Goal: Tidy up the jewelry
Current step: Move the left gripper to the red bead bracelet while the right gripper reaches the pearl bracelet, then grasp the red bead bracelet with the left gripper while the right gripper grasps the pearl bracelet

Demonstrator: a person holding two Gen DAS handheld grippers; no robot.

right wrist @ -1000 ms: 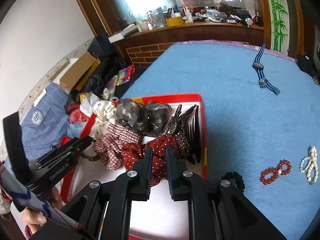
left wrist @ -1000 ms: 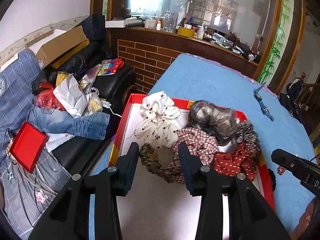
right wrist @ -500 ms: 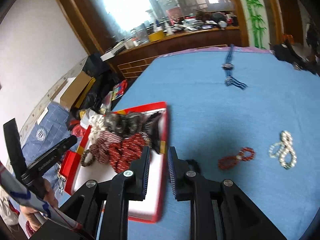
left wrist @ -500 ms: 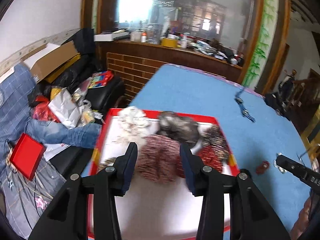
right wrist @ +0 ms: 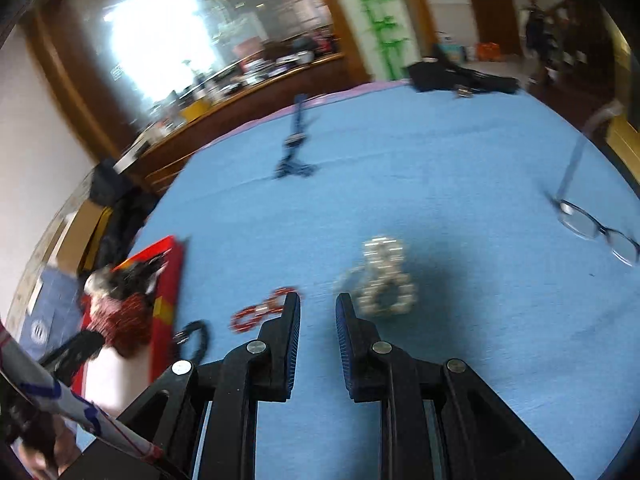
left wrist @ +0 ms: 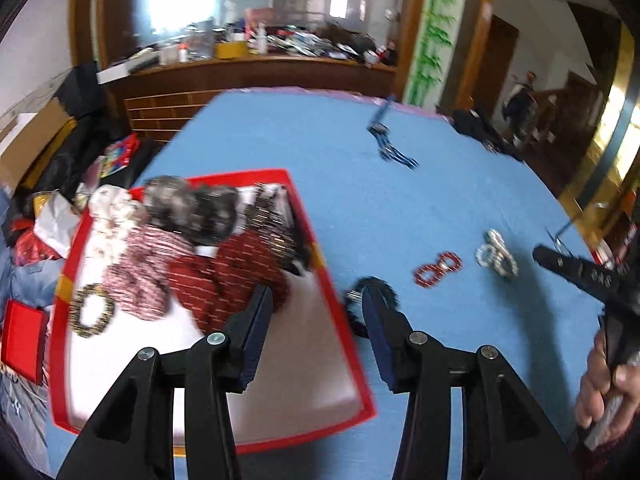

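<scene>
Both claws are black plastic: the left claw [left wrist: 316, 304] and right claw [right wrist: 318, 308] have dark blue ribbed pads [right wrist: 294, 344], silver round screws [left wrist: 416, 337] and triangular cut-outs. A white sleeve [right wrist: 80, 412] carries blue and red marks.

Both grippers, left [left wrist: 318, 300] and right [right wrist: 318, 308], tilt downward with fingers parted, gripping nothing.

Matt blue cloth [right wrist: 440, 184] covers the table; beaded bracelets [right wrist: 384, 284] gleam, scrunchies [left wrist: 224, 272] look fabric.
</scene>
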